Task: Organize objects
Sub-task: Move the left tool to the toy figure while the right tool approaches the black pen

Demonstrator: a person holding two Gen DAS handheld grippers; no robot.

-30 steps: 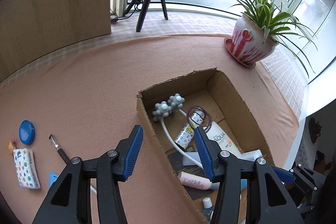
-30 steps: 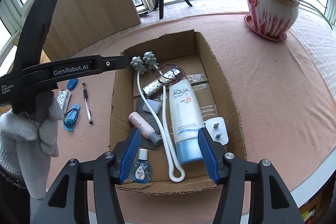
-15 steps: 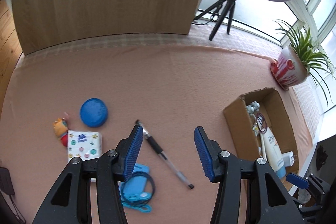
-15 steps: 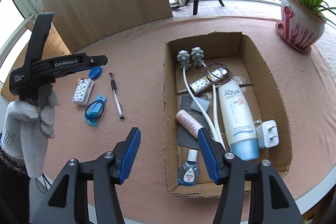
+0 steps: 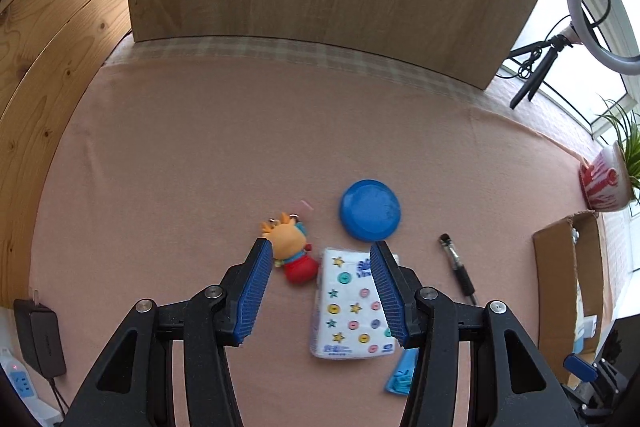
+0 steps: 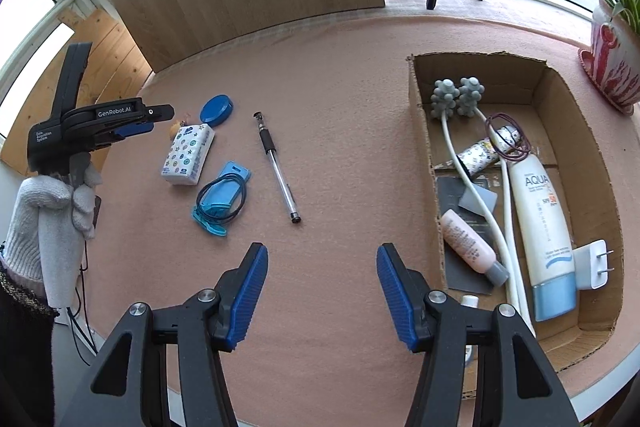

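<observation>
In the right wrist view, the cardboard box (image 6: 560,99) fills the right of the frame. The tissue pack (image 6: 187,155), round lid (image 6: 216,110) and pen (image 6: 276,167) lie at centre left.

Cardboard box (image 5: 560,291) cut by right edge, contents mostly unseen. Blue card holder (image 5: 402,373) largely behind right finger (image 5: 390,293). Dropper bottle (image 6: 469,303) hidden save cap. Tissue pack (image 6: 187,154) print unreadable.

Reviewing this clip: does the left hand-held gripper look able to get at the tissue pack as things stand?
Probably yes. The left hand-held gripper hangs open over the tissue pack, nothing covering it; the toy keychain lies close beside it.
</observation>
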